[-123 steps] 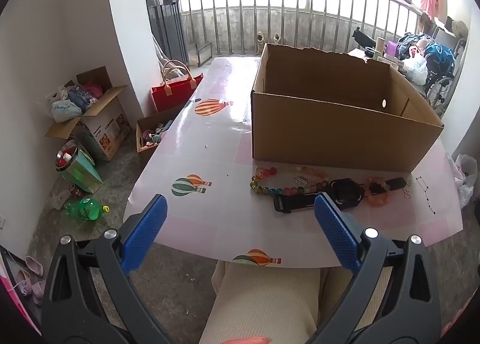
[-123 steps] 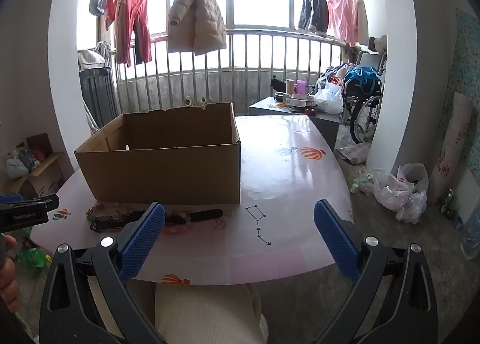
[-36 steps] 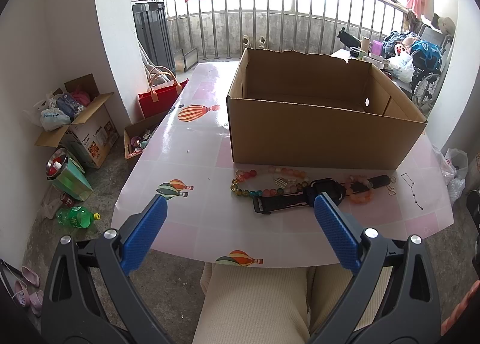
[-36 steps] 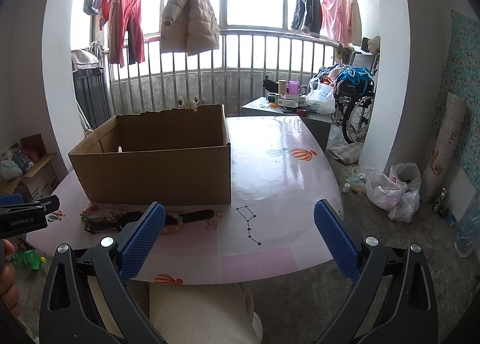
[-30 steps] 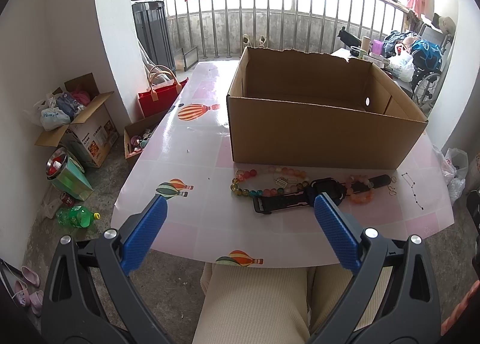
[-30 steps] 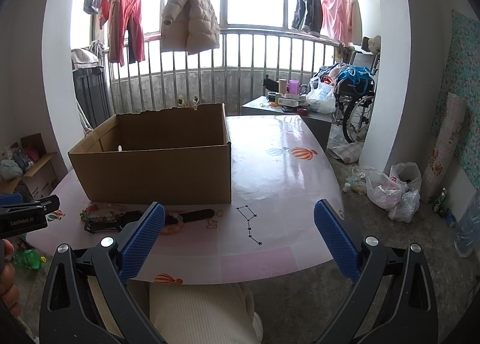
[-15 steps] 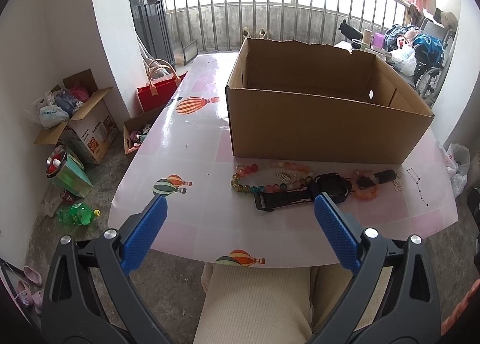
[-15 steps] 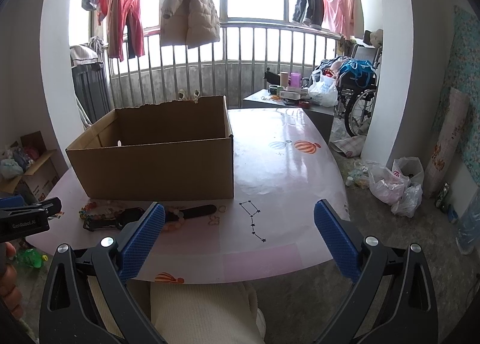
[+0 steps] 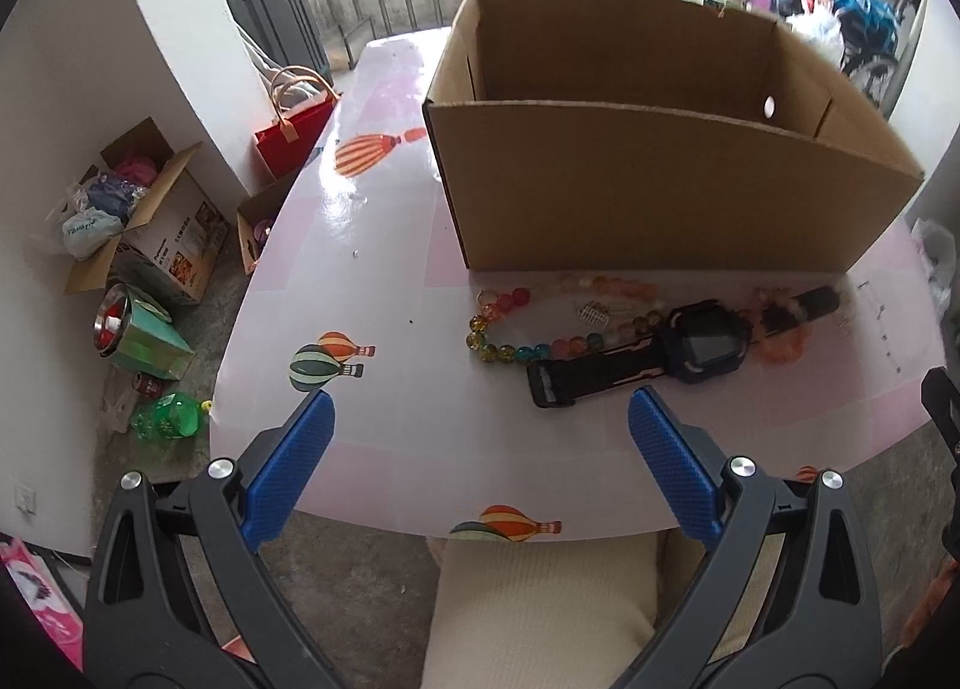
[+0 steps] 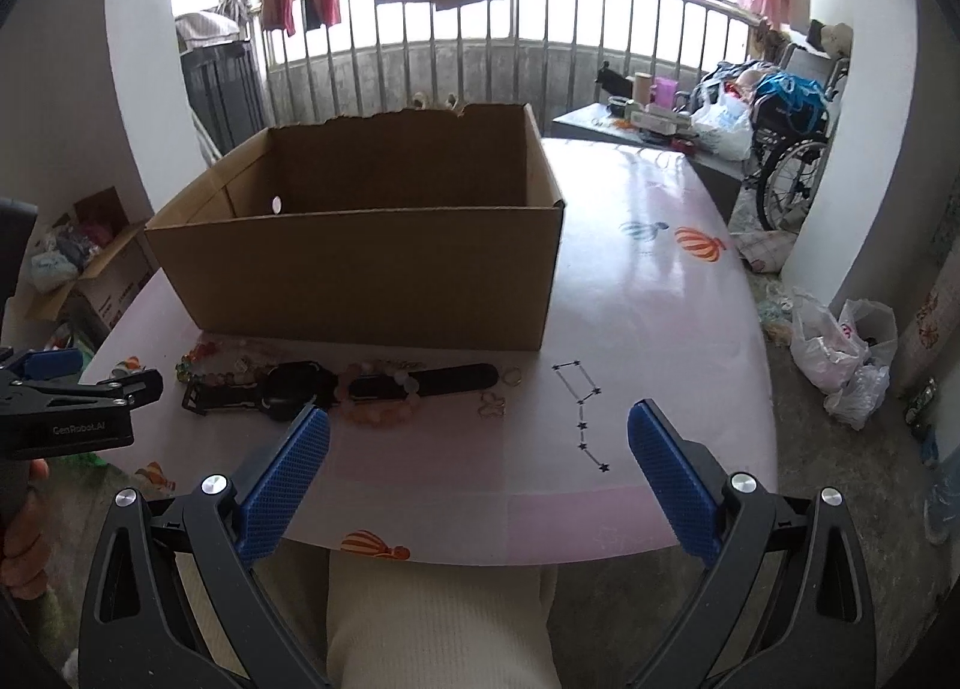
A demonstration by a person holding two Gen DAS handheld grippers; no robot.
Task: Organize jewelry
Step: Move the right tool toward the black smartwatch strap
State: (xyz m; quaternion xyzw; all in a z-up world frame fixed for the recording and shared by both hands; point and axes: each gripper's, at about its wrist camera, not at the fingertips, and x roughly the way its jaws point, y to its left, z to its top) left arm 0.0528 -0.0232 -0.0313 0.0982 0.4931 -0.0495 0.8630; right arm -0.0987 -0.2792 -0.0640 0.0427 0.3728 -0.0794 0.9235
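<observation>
An open cardboard box (image 9: 660, 191) stands on the pink table (image 9: 384, 245); it also shows in the right wrist view (image 10: 372, 269). In front of it lie a black watch (image 9: 696, 347), a coloured bead necklace (image 9: 510, 350), a small silver clasp (image 9: 594, 314) and an orange-pink bead bracelet (image 9: 780, 344). The right wrist view shows the watch (image 10: 300, 386), the bracelet (image 10: 378, 407) and small metal rings (image 10: 495, 404). My left gripper (image 9: 480, 467) is open and empty, above the table's near edge. My right gripper (image 10: 480, 467) is open and empty, nearer the right side.
The floor at left holds an open carton of clutter (image 9: 150, 227), a red bag (image 9: 288, 131) and a green bottle (image 9: 171, 419). A wheelchair (image 10: 792, 173) and plastic bags (image 10: 846, 347) stand at right. My lap (image 10: 438, 617) is below the table edge.
Both grippers have moved forward and tilted down toward the table; the box and jewelry appear closer. Both grippers stay open. Nothing on the table has moved.
</observation>
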